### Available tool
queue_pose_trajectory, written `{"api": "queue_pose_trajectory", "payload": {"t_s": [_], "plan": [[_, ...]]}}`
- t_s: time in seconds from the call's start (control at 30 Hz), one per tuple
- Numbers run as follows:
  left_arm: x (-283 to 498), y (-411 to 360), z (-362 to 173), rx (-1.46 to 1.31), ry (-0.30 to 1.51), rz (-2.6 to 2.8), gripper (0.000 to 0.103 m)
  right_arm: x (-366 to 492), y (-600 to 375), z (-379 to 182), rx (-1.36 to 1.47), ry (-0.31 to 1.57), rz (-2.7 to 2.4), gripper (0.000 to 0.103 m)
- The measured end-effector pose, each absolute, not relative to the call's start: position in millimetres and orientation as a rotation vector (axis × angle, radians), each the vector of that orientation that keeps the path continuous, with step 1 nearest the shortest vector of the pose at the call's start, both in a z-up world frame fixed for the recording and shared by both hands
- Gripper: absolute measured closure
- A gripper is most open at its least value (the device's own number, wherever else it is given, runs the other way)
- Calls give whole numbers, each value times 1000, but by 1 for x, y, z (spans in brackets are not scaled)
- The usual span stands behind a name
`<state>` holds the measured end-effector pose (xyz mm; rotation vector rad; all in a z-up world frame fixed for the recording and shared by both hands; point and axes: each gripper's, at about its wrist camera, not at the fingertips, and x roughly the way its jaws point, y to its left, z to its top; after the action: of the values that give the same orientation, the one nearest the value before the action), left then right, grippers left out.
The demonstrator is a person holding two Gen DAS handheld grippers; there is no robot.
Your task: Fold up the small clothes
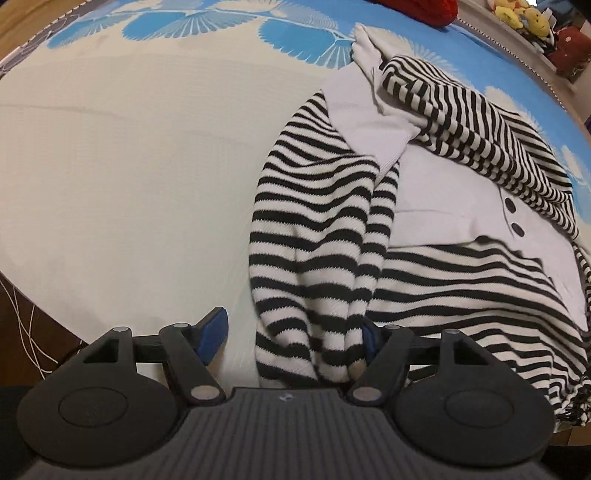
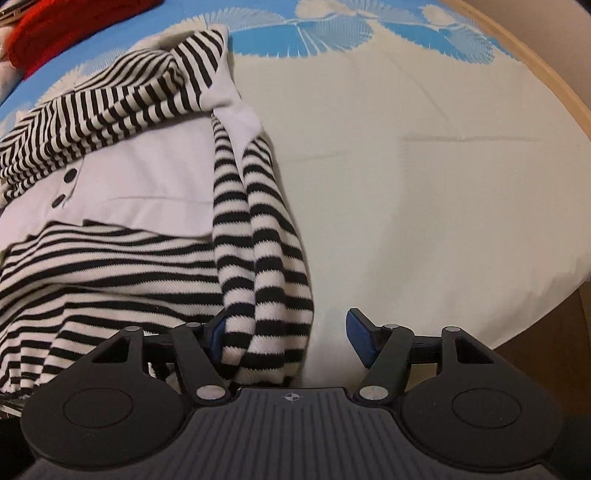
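The striped top (image 1: 424, 280) lies crumpled on the bedspread (image 1: 129, 166), white front panel with its dark buttons (image 1: 513, 218) facing up. One striped sleeve (image 1: 317, 258) runs toward my left gripper (image 1: 291, 339) and ends between its jaws. The other sleeve (image 2: 258, 258) does the same at my right gripper (image 2: 288, 339).

Both my grippers stand apart, not clamped. In the left, the cloth leans against the right-hand pad while the left-hand pad (image 1: 212, 334) is clear of it over bare bedspread. In the right, the sleeve sits against the left-hand pad and the right-hand pad (image 2: 360, 341) is clear.

My worry is an off-centre bite. If I close now, each pair of jaws may catch only the sleeve's edge or a single layer, and it could slip out when I lift. The sleeves look doubled and twisted, so I might also pinch a fold and carry the twist into the fold line. Pressing too low could grab the bedspread with the knit. The body is bunched beyond my left gripper, toward the red thing (image 1: 424, 9), so pulling the sleeves may drag it rather than flatten it.
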<state>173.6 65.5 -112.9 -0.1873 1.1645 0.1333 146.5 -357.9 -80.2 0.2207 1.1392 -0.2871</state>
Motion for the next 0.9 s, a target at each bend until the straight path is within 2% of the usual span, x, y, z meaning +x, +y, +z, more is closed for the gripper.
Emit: {"api": "queue_pose_trajectory", "payload": {"t_s": [0.13, 0.17, 0.2, 0.23, 0.27, 0.33, 0.53, 0.63, 0.77, 0.83, 0.9], "plan": [[169, 65, -114, -169, 1155, 124, 30, 144, -357, -82, 219, 1137, -290, 37], [168, 65, -114, -169, 1152, 114, 41, 143, -355, -82, 215, 1134, -284, 41], [167, 65, -113, -174, 1147, 94, 53, 142, -354, -81, 216, 1128, -271, 56], [166, 64, -112, -186, 1142, 57, 80, 141, -353, -80, 228, 1119, -241, 67], [164, 62, -109, -192, 1134, 27, 90, 141, -352, -78, 242, 1110, -213, 82], [160, 55, -99, -142, 1094, 3, 95, 137, -348, -70, 219, 1065, -205, 90], [144, 64, -66, -225, 1002, -45, 95, 122, -362, -36, 286, 901, -233, 94], [144, 63, -72, -196, 1042, -44, 93, 121, -366, -41, 291, 948, -241, 93], [156, 70, -100, -223, 1172, 25, 65, 129, -358, -70, 267, 1122, -244, 92], [157, 75, -102, -241, 1168, 63, 59, 130, -356, -68, 264, 1108, -245, 88], [160, 77, -101, -249, 1168, 60, 58, 130, -355, -66, 264, 1097, -249, 74]]}}
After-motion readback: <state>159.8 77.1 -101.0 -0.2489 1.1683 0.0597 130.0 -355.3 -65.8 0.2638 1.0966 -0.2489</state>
